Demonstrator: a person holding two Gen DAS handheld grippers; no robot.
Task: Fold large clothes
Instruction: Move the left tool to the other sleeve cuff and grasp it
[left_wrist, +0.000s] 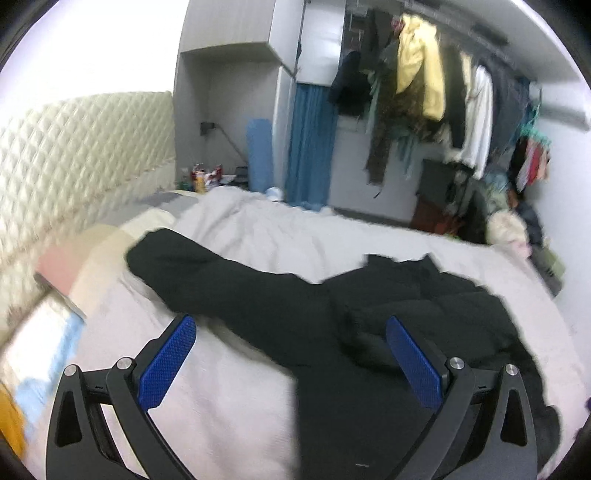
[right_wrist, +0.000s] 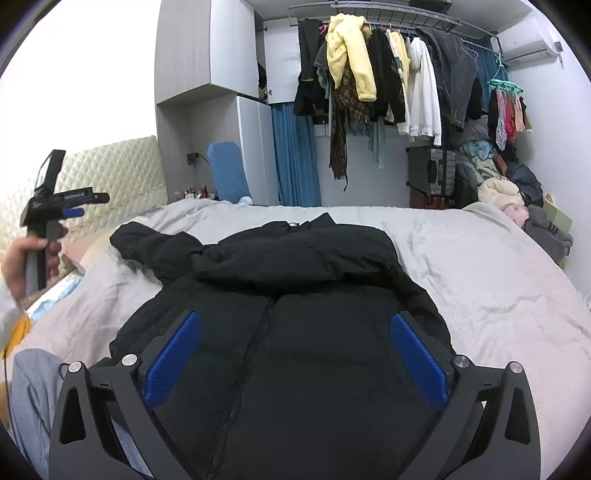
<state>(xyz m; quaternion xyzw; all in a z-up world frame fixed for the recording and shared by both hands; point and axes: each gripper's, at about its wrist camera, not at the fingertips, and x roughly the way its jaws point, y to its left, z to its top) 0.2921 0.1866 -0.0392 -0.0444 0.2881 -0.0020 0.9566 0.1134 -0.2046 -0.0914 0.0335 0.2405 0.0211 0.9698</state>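
A black puffer jacket (right_wrist: 295, 332) lies front up on the grey bed sheet (right_wrist: 498, 295), zipper running down its middle, hood at the far end. One sleeve (left_wrist: 221, 280) stretches out to the left toward the headboard. My right gripper (right_wrist: 295, 332) is open and empty, hovering over the jacket's chest. My left gripper (left_wrist: 291, 332) is open and empty above the sleeve where it joins the body. The left gripper also shows in the right wrist view (right_wrist: 55, 206), held up in a hand at the far left.
A quilted cream headboard (left_wrist: 74, 155) and pillows (left_wrist: 59, 266) stand on the left. A clothes rail with hanging garments (right_wrist: 388, 74) fills the far wall, and a heap of clothes (right_wrist: 517, 199) lies at the right. Grey cabinets (right_wrist: 207, 74) stand behind the bed.
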